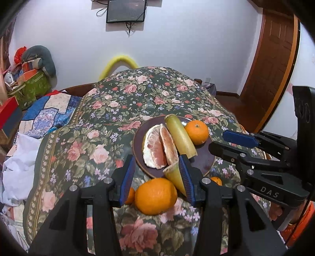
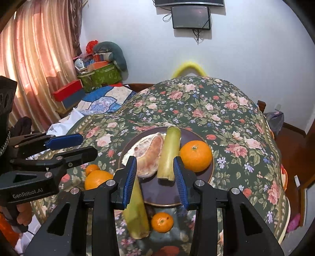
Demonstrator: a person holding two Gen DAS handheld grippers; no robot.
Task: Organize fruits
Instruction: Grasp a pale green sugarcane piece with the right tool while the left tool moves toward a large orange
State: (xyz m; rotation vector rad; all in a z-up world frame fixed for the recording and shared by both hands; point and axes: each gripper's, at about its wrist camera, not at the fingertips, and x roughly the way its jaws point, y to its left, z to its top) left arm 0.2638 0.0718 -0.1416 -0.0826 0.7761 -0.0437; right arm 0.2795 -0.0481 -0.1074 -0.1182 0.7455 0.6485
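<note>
Half hidden behind the left gripper's fingers [image 1: 128, 177]: a small orange [image 1: 130, 196]; another small orange [image 1: 216, 180] mostly masked; wall screen [image 2: 189, 3] cut by top edge

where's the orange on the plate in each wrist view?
Left wrist: orange at right of centre, on the plate's far right side, right of the green stalk.
Right wrist: orange right of centre, just beyond the right tool's right finger.
Shared landmark: wall monitor.

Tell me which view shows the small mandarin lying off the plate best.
The right wrist view: the small mandarin lies unobstructed on the floral tablecloth, beside a sugarcane piece. In the left wrist view only a sliver shows behind the left hand-held gripper.
</note>
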